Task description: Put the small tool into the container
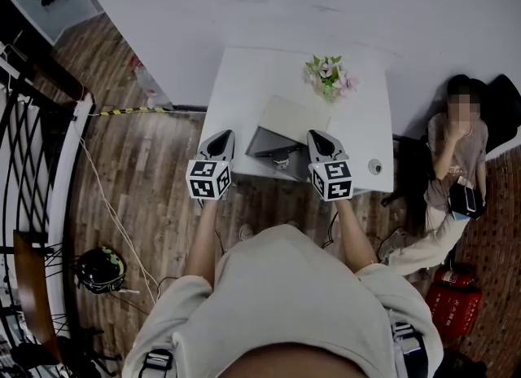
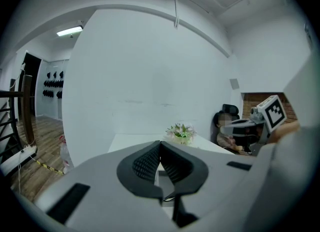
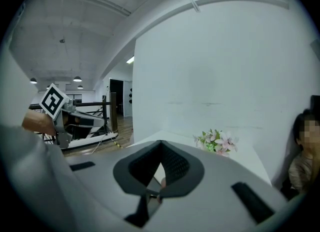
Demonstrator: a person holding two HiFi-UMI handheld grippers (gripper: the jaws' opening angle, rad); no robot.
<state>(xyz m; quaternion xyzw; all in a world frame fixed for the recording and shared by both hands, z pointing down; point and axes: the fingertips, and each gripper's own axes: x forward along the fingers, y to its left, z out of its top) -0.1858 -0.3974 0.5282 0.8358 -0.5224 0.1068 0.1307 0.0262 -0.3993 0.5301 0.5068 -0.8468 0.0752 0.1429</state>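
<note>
left gripper [image 2: 160, 144]: its two jaws are meeting at the tips, narrow, and gripping nothing. right gripper [image 3: 161, 144]: its jaws are likewise pressing together at the tips, with nothing held. a small pale spot is showing through the gap behind the tips, too blurred to name.

in the head view both grippers are hanging side by side over the near edge of the white table [image 1: 244, 83], both pointing toward 12 o'clock. the left one is sitting at 9 o'clock of the container [image 1: 262, 142] and the right one at 3 o'clock of it, each just beside it.

the container is a grey box lying open, with its pale lid [image 1: 291, 117] leaning back toward 1 o'clock. the small tool [image 1: 282, 160] is showing as a small dark thing at the container's 5 o'clock corner, between the two grippers. whether it is lying inside the box or on the table beside it cannot be told.

a bunch of flowers [image 1: 330, 76] is standing at 1 o'clock of the container, well apart from it. a small round thing [image 1: 374, 166] is sitting at 3 o'clock of the right gripper, near the table's edge.

off the table at 3 o'clock, a person [image 1: 456, 164] is sitting on the wooden floor [image 1: 155, 181] against the white wall [image 1: 244, 2]. at 9 o'clock a black railing [image 1: 32, 140] is running along the floor's edge.
</note>
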